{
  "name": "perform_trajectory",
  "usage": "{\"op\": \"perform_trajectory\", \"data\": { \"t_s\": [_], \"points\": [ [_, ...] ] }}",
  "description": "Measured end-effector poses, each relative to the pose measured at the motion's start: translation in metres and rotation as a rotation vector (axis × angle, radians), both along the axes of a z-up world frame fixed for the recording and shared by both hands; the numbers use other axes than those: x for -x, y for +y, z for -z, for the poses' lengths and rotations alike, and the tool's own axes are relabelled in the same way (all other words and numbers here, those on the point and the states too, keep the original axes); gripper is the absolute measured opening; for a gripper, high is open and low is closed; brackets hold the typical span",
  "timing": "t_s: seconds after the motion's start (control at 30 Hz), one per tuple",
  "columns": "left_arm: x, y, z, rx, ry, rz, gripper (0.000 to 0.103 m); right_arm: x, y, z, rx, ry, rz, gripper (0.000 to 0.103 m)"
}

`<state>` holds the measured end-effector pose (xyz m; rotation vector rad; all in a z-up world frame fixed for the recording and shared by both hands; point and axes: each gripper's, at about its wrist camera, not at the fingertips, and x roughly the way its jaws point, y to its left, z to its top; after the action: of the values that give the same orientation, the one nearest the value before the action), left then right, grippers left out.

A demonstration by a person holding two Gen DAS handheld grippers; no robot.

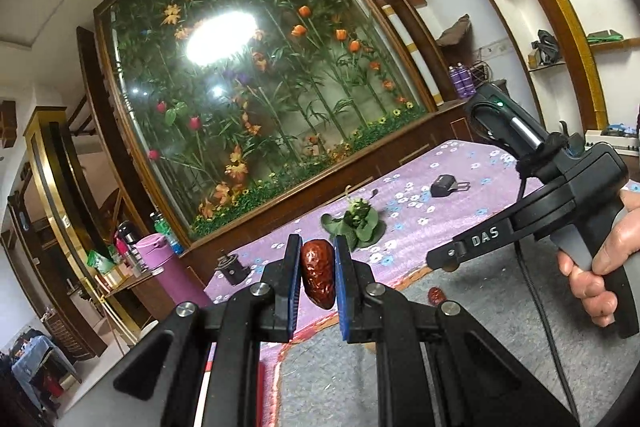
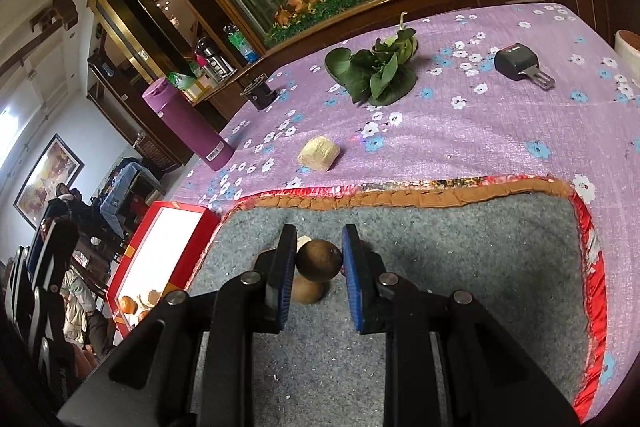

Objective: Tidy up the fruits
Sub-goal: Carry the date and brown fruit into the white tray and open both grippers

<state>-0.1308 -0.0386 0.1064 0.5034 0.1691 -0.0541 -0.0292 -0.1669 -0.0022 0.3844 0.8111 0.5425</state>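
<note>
My left gripper (image 1: 318, 259) is shut on a wrinkled red date (image 1: 317, 273), held up above the table. A second red date (image 1: 436, 295) lies on the grey mat (image 1: 500, 327) below, partly hidden by the gripper. My right gripper (image 2: 319, 259) is shut on a round brown fruit (image 2: 320, 259) just above the grey mat (image 2: 460, 267). Another brown fruit (image 2: 307, 291) sits on the mat under it. A red box (image 2: 160, 247) at the table's left edge holds an orange fruit (image 2: 127, 304) and other pieces. A hand holds the right gripper's handle (image 1: 580, 211) in the left wrist view.
A purple flowered cloth (image 2: 480, 131) covers the table. On it lie a leafy green bunch (image 2: 376, 69), a yellowish wrapped block (image 2: 319, 153), a black clip device (image 2: 518, 63), a small black holder (image 2: 262, 91) and a purple bottle (image 2: 188, 125). A glass flower display (image 1: 248, 67) stands behind.
</note>
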Motion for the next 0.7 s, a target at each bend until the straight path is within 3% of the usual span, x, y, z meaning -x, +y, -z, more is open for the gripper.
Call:
{"op": "perform_trajectory", "data": {
  "t_s": [0.1,0.4,0.57,0.7],
  "points": [
    [0.007,0.017,-0.001,0.044,0.020,-0.038,0.013,0.001,0.004,0.001,0.029,-0.011,-0.002,0.025],
    [0.046,0.133,-0.006,0.296,0.087,-0.231,0.013,0.005,0.021,0.003,0.063,-0.015,0.008,0.025],
    [0.049,0.185,-0.007,0.369,0.130,-0.349,0.013,0.022,0.096,-0.020,0.055,-0.015,-0.135,0.025],
    [0.049,0.221,0.005,0.442,0.185,-0.426,0.013,0.044,0.189,-0.036,0.045,-0.024,-0.305,0.025]
  ]
}}
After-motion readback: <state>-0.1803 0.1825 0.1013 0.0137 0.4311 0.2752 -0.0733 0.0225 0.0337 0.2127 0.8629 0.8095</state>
